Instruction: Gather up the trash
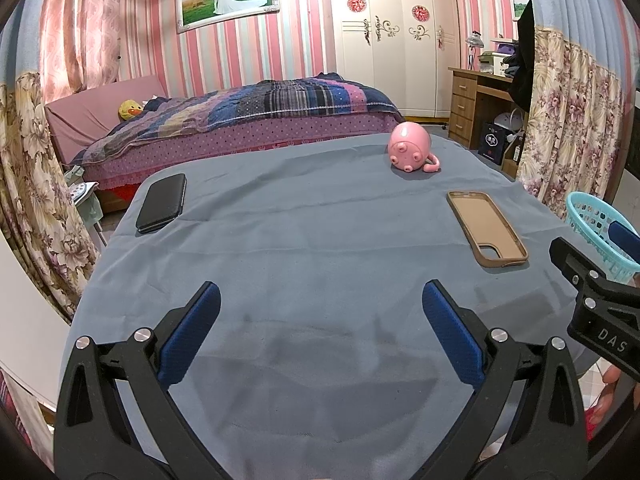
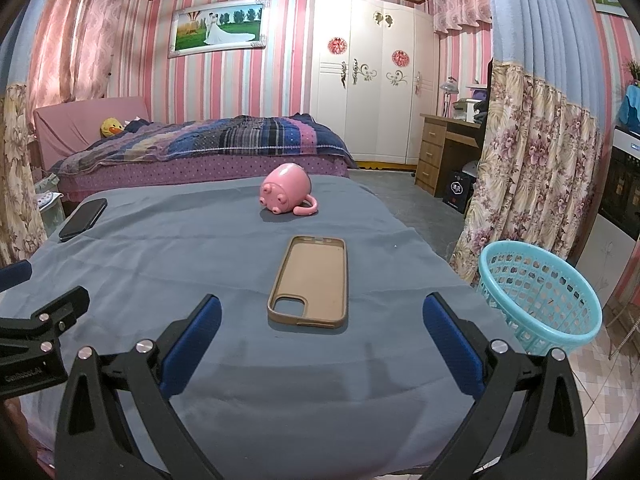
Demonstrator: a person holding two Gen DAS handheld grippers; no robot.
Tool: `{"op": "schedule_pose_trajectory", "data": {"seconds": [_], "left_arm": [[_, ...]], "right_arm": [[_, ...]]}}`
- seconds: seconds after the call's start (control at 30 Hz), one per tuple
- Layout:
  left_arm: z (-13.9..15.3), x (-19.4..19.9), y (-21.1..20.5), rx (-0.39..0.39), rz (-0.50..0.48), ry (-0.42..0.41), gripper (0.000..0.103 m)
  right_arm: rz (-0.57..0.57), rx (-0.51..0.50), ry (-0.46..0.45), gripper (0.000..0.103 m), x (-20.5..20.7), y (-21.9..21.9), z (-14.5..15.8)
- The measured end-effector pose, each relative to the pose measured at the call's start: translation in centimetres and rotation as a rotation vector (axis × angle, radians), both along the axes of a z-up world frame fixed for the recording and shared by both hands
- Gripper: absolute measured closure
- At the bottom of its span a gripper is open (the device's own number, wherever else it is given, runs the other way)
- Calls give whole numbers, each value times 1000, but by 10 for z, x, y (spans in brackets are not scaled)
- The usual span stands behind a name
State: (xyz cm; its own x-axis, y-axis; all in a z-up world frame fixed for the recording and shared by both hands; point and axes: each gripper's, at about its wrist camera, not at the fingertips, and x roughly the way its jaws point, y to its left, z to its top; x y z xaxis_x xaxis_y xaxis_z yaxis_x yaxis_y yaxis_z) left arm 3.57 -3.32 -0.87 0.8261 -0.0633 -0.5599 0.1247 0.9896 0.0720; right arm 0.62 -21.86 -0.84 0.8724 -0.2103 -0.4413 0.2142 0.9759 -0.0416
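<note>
Right wrist view: both grippers' fingers wide, holding nothing.
Phone case (image 2: 310, 282) mid-frame: right gripper (image 2: 322, 316) should pinch its long edges, then basket (image 2: 540, 292).

A brown phone case (image 2: 309, 282) lies flat on my bench, open side up, its camera cutout at the near end; it sits right of centre, just ahead of my right claw. A pink mug (image 2: 285, 194) with a pig face lies tipped on its side at the far end, handle resting on the cloth to the right. A black phone (image 1: 162, 202) lies flat at the far left edge. My teal mesh basket (image 2: 540, 292) stands off the right side, mouth tilted toward me.
</note>
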Motion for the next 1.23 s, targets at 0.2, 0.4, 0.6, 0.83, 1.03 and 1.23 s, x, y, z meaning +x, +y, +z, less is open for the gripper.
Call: {"op": "schedule_pose_trajectory", "data": {"seconds": [0.2,0.4,0.6,0.83,1.03,1.23], "left_arm": [[0,0,0,2,-1,0,5],[0,0,0,2,0,0,5],[0,0,0,2,0,-1,5],[0,0,1,-2,1,0,5],[5,1,3,-16,8,-2,5],[5,4,7,-32,11,1,5]], "right_arm": [[0,2,2,5,0,0,0],[0,-1,1,5,0,-1,0],[-4,1,0,5,-1,-2,0],[-3,0,0,5,-1,-2,0],[-3,1,2,5,-1,-2,0],[-4,0,4,5,0,-3,1]]}}
